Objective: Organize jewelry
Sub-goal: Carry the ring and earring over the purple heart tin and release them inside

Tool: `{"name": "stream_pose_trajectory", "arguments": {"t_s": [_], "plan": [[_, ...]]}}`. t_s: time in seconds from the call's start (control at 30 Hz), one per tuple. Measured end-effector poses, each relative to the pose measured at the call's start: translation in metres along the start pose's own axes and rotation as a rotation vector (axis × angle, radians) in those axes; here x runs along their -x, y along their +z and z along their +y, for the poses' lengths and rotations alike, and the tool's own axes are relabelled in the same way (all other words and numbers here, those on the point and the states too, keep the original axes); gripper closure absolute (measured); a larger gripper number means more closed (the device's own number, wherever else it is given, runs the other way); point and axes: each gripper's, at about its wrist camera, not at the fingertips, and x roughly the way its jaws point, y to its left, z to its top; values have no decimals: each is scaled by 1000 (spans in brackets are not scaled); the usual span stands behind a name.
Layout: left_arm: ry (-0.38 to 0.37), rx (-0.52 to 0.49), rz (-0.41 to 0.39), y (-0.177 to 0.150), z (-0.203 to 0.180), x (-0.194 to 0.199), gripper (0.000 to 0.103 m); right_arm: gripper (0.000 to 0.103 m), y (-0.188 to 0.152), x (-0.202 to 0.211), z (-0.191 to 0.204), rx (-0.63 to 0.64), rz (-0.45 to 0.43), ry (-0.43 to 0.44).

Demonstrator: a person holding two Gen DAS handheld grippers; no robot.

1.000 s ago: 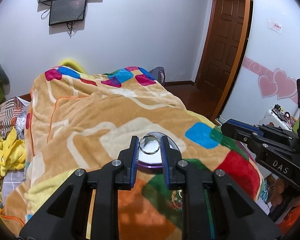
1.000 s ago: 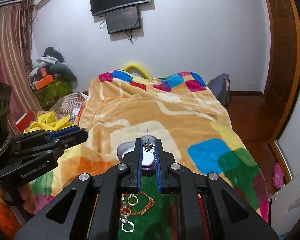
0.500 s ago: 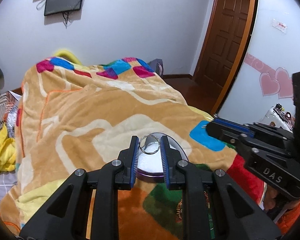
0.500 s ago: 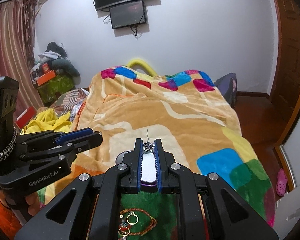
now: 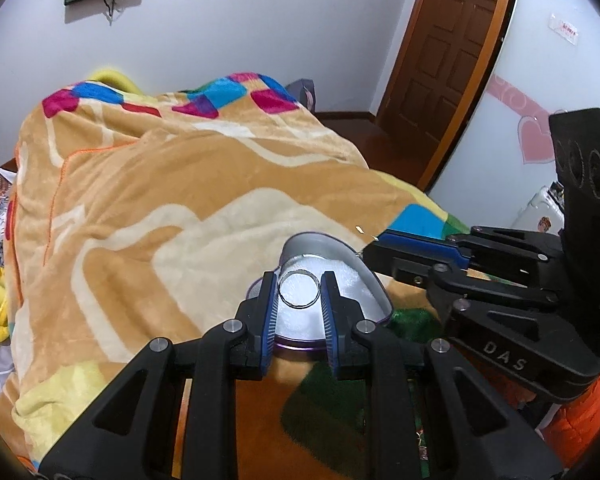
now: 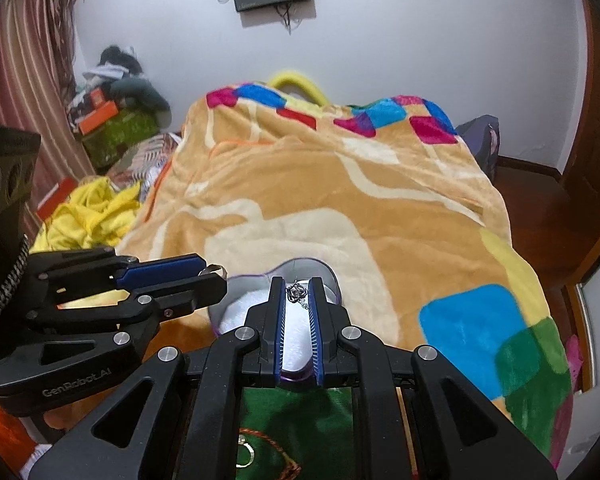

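Observation:
My left gripper (image 5: 299,289) is shut on a thin silver ring (image 5: 299,289) and holds it just above the white padding of an open heart-shaped jewelry box (image 5: 350,270) on the bed. My right gripper (image 6: 297,295) is shut on a small silver earring (image 6: 296,293) with a hook, also over the same box (image 6: 328,272). In the left wrist view the right gripper (image 5: 370,242) reaches in from the right to the box's rim. In the right wrist view the left gripper (image 6: 214,271) comes in from the left.
The box lies on an orange patterned blanket (image 5: 172,184) covering the bed. More jewelry, a gold ring and a beaded chain (image 6: 260,456), lies on the green patch below my right gripper. Yellow cloth (image 6: 88,216) and clutter lie left of the bed. A wooden door (image 5: 444,52) stands at right.
Both grippers have moved forward and down toward the box, which now lies directly under the ring and the earring. Both stay shut on their pieces.

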Motion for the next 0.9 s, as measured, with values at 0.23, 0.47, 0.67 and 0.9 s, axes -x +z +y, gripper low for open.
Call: {"name": "stream_pose_trajectory", "arguments": {"t_s": [0.23, 0.47, 0.67, 0.9], "plan": [[-3, -14, 33, -1, 0, -11, 83, 93, -1, -14, -4, 28, 59, 9], [11, 1, 32, -1, 3, -10, 83, 93, 0, -20, -6, 27, 91, 18], [12, 34, 24, 0, 6, -5, 83, 92, 0, -24, -6, 25, 134, 7], [42, 24, -2, -1, 2, 17, 82, 82, 1, -8, -4, 21, 118, -7]]}}
